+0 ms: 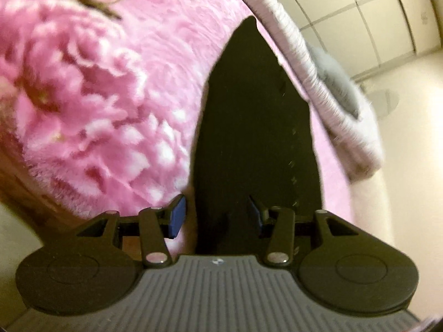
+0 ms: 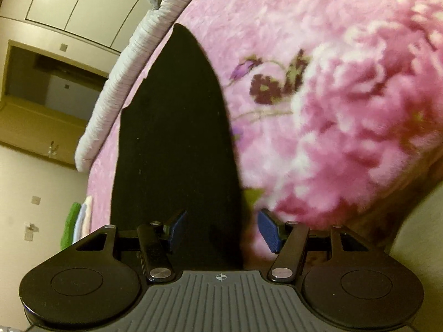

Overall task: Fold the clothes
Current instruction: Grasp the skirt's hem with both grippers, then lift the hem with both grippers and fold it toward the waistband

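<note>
A long black garment [image 1: 249, 127] lies flat on a pink flowered blanket [image 1: 97, 96] and tapers to a point at its far end. My left gripper [image 1: 217, 215] hovers over its near end with the blue pads wide apart. Pink blanket shows between the left pad and the cloth edge, so nothing is pinched. In the right wrist view the same black garment [image 2: 171, 144] runs under my right gripper [image 2: 223, 229]. Its jaws also stand open, with a strip of blanket [image 2: 332, 110] visible beside the right pad.
A white ribbed roll of fabric [image 1: 299, 63] borders the blanket's far edge, with a grey item [image 1: 335, 83] behind it. A small stack of folded green, white and pink cloths [image 2: 77, 221] sits at the left. A brown wooden bed edge [image 2: 401, 207] lies near the blanket's side.
</note>
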The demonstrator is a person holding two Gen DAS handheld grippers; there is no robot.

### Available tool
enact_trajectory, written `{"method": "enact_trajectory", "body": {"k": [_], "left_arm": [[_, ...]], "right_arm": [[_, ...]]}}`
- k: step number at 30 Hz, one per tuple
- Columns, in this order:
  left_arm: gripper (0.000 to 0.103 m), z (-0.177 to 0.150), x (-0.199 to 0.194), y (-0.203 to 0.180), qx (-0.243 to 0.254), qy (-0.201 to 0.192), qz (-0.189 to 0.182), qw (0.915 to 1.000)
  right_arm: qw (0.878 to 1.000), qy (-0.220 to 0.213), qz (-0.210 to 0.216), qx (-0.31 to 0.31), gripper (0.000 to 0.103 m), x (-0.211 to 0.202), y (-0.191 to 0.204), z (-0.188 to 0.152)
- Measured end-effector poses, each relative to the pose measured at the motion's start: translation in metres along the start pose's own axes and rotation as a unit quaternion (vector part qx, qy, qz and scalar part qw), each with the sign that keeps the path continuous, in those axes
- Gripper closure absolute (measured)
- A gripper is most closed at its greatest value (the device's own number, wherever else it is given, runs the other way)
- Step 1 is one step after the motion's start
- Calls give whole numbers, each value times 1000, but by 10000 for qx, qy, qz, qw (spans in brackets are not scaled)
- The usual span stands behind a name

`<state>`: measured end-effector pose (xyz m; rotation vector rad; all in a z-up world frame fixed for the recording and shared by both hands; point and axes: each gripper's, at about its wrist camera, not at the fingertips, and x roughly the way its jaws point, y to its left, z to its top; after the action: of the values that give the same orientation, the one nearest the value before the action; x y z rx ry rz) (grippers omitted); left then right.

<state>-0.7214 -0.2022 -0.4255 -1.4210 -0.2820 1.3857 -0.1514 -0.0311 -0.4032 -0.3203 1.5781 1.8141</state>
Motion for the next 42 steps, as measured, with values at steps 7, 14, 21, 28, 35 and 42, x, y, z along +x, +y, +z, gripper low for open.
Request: {"method": "enact_trajectory", "body": {"k": [7, 14, 21, 28, 35, 42], "left_arm": [[70, 9, 27, 0, -236, 283, -725, 9967], [89, -7, 23, 10, 49, 333, -722, 9968], [90, -3, 37, 12, -284, 303, -793, 9960], [95, -5, 36, -8, 285, 277, -496, 9980], [96, -17, 13, -22, 619, 41, -550, 9966], [96, -40, -27, -35, 929, -4, -746, 9929]], "right_arm": [[9989, 170, 425, -73, 43, 14, 6, 11], [9966, 153, 807, 43, 49, 10, -8, 11], [9939, 336, 1045, 53, 50, 19, -17, 13], [9951, 344, 921, 88, 88, 35, -14, 16], [9950, 297, 887, -337, 92, 11, 0, 19], [9935, 198, 993, -517, 93, -25, 8, 8]]}}
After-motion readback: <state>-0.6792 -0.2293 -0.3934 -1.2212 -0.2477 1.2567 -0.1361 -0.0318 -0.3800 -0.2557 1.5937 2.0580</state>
